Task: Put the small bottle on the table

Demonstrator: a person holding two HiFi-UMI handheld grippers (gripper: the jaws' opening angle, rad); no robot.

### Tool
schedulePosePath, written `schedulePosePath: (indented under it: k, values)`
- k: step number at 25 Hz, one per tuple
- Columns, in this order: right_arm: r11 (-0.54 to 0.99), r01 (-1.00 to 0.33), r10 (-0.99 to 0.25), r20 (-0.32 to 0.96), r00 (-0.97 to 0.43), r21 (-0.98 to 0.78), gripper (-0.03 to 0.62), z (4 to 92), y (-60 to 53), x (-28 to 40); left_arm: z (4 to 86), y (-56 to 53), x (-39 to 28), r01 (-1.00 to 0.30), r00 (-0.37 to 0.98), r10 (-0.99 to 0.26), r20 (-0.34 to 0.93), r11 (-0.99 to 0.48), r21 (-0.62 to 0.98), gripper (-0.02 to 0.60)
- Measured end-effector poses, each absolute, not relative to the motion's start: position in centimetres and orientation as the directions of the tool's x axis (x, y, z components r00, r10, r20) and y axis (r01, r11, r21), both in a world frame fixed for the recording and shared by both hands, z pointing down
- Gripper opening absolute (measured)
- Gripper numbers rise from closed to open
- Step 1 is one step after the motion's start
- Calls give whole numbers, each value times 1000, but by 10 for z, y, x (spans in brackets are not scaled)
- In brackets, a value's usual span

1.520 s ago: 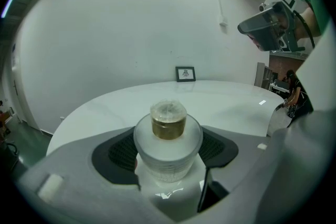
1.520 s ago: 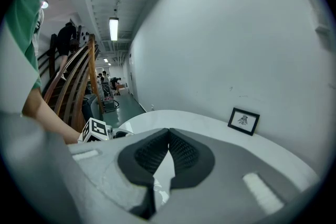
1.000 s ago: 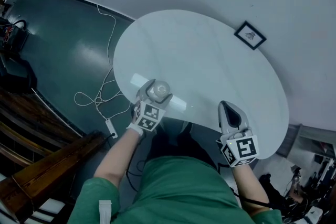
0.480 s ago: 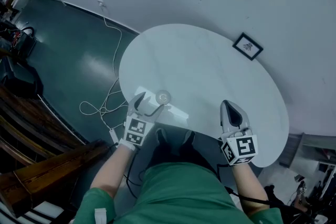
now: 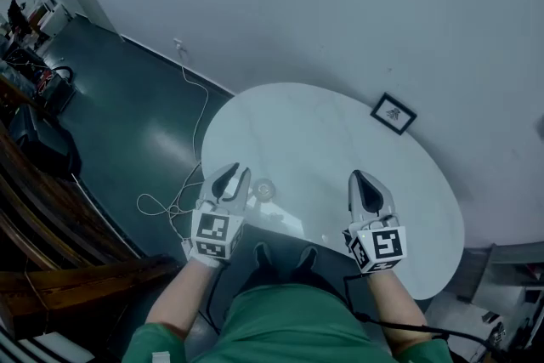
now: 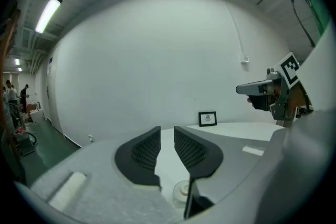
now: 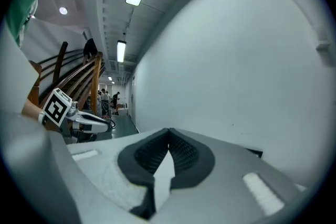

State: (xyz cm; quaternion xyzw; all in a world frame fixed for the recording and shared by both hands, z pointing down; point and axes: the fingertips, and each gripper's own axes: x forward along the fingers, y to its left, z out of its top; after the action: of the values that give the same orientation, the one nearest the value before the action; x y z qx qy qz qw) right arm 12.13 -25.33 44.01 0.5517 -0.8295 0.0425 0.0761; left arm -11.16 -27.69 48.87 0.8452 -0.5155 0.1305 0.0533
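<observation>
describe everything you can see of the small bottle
The small bottle is tiny, round and pale, seemingly clear plastic with a lighter cap. It stands upright on the white round table, near the person's edge. Nothing touches it but the table: the left gripper sits just beside it, jaws closing on nothing.

We find the small bottle (image 5: 265, 189) standing on the tabletop (image 5: 323, 140) near its near-left edge. The framed picture (image 5: 393, 113) sits at its far edge, against the wall (image 5: 340, 13). A cable (image 5: 170, 208) lies on the floor (image 5: 127, 123) to the left.
</observation>
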Motion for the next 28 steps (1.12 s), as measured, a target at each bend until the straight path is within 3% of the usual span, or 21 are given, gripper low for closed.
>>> schedulePosePath:
  k: [9,17,28]
  values:
    - [402,-915,-914,81,-398,43,-6,395,-269,122,418,-288,-85,-898,428,-885,182,-439,-19,43]
    - [419,-908,-907,-29,-420,25,-6,356,-279,128,365,-299,-62,-890,449,-892,60,-452,-66,38]
    - [420,-906,-903,-80,-423,52,-5,326,-291,144,319,-302,-46,-885,452,-892,-36,-442,-147,37]
